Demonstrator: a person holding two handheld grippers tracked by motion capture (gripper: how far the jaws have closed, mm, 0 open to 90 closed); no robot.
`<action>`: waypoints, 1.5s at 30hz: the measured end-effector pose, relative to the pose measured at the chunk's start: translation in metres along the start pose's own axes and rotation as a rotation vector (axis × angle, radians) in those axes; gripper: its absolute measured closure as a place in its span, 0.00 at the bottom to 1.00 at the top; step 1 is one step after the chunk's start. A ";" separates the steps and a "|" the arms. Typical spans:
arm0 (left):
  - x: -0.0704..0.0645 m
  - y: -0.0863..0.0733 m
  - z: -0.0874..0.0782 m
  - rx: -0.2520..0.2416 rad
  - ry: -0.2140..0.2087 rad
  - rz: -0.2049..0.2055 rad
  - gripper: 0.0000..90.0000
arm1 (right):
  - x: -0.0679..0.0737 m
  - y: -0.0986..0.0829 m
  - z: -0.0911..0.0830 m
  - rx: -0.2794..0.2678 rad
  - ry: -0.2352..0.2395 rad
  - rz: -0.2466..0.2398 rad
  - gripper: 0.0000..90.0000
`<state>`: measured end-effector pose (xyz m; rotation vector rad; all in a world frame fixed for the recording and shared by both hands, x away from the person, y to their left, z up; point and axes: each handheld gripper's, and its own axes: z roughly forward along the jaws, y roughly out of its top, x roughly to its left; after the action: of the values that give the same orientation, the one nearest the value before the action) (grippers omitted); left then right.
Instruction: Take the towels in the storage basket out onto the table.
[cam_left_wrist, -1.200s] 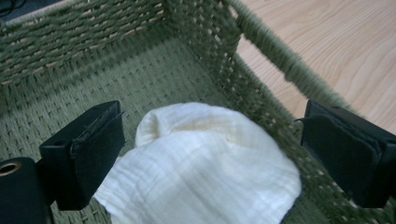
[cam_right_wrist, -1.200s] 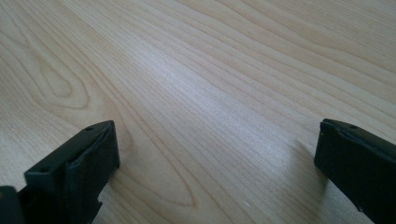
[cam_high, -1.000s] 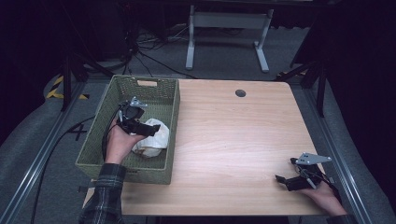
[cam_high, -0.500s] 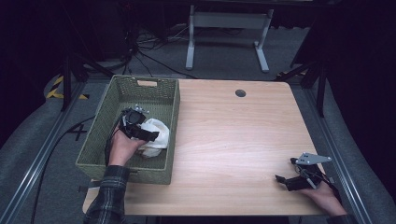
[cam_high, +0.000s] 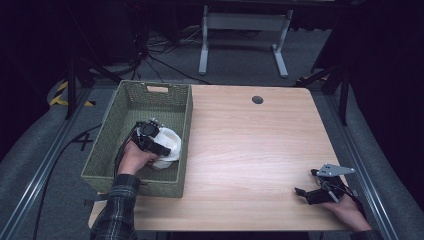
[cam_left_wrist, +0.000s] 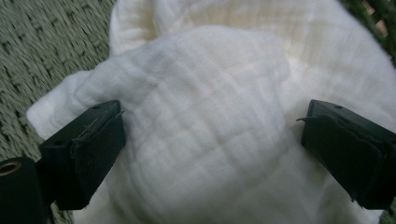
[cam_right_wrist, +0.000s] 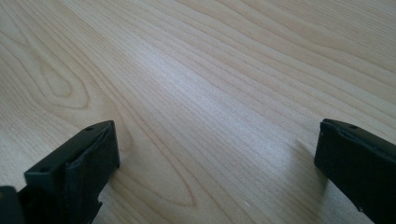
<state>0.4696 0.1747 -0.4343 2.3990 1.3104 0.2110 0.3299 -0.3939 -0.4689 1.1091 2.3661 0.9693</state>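
Left hand-held gripper (cam_high: 161, 148) lowered onto cloth (cam_high: 169, 145), basket (cam_high: 131, 95) walls close

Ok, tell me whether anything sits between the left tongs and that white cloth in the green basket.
Nothing visible does. The left tongs stand open, jaws either side of the crumpled white muslin cloth, which bulges between them inside the green woven basket.

Count: 1 white cloth (cam_high: 169, 145), bunched, inside 1 green woven basket (cam_high: 131, 99) at 9 o'clock on the table. 1 wooden table (cam_high: 250, 145) w/ 1 dark round grommet (cam_high: 257, 99) at 12 o'clock. 2 grippers: left gripper (cam_high: 162, 148) at 9 o'clock, right gripper (cam_high: 302, 193) at 4 o'clock. 1 white metal stand (cam_high: 243, 22) on floor beyond 12 o'clock.
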 end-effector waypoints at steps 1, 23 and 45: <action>0.000 0.000 0.003 0.016 0.017 0.012 0.07 | 0.000 0.000 0.000 0.000 0.000 0.000 0.00; -0.004 0.002 -0.015 0.047 -0.035 -0.026 0.84 | 0.000 0.000 0.000 0.000 0.000 0.000 0.00; 0.003 -0.008 -0.083 -0.367 -0.147 -0.016 0.84 | 0.000 0.000 0.000 0.000 0.000 0.001 0.00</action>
<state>0.4390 0.2039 -0.3619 2.0530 1.1153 0.2419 0.3300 -0.3938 -0.4689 1.1100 2.3656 0.9697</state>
